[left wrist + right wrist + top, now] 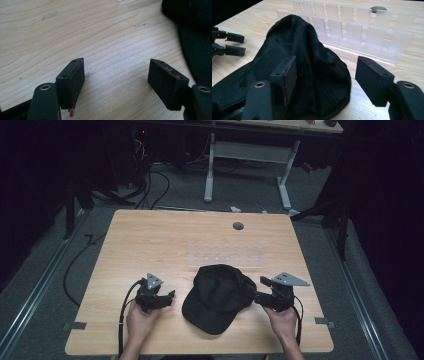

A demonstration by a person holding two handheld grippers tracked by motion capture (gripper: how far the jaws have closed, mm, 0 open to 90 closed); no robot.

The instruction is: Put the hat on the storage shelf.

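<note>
Both grippers apart and empty: left gripper (116, 75) over bare table (75, 32), right gripper (324, 75) facing black cap (312, 82) and clear slotted rack (362, 32).

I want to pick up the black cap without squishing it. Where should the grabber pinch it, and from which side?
Probably the cap is best pinched at its back edge, coming from the right, where the right gripper waits open. That edge is thin, floppy cloth that fits between the jaws; the round top is too wide. The left gripper is open over bare table.

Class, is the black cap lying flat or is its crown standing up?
Standing up: the cap has its crown peaked above the table, brim flat.
</note>
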